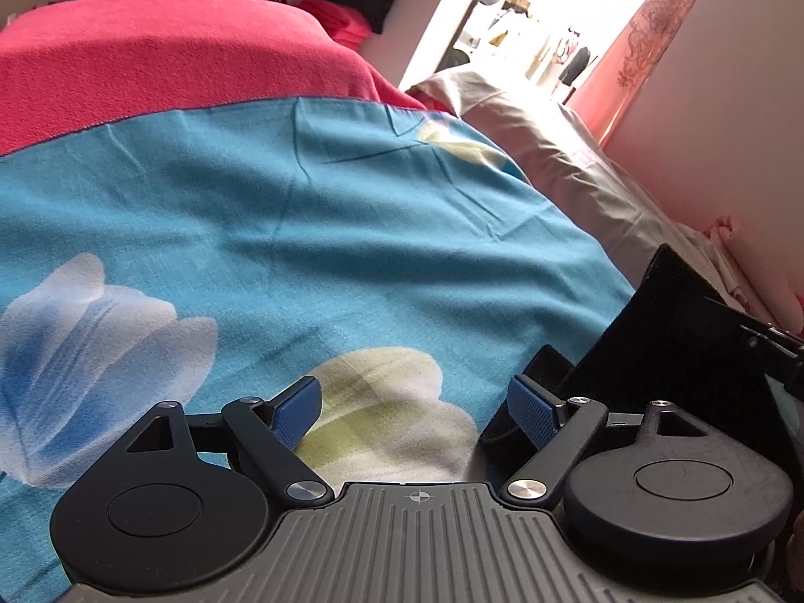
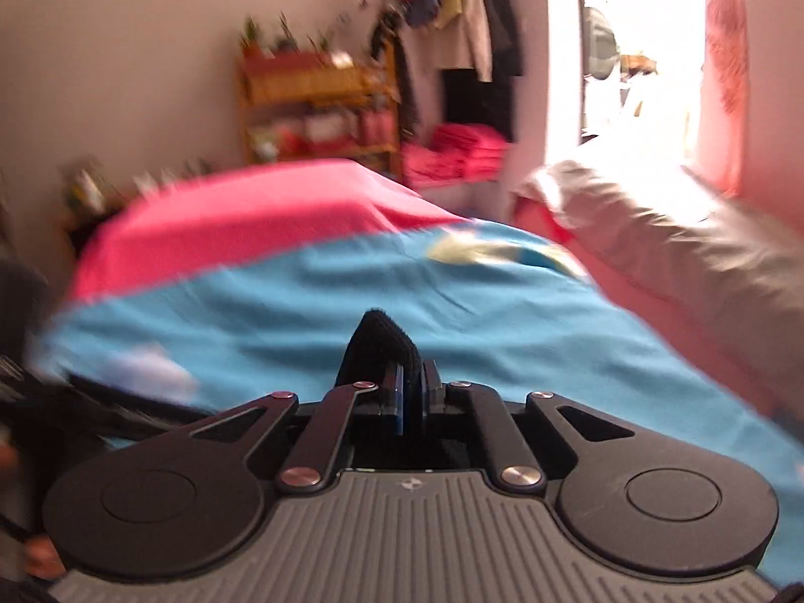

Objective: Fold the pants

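My right gripper (image 2: 413, 392) is clamped on a fold of the black pants (image 2: 377, 346). My left gripper (image 1: 417, 409) stands apart, empty, above the blue bedsheet (image 1: 311, 231).

Black left claw (image 1: 414, 414), blue ribbed pads (image 1: 532, 414) (silver screws), grey ridged base.

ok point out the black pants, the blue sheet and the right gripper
black pants (image 2: 379, 346), right wrist view, the peak of cloth above the pads
blue sheet (image 1: 311, 231), left wrist view, plain middle part
right gripper (image 2: 413, 384), right wrist view, between the closed fingertips
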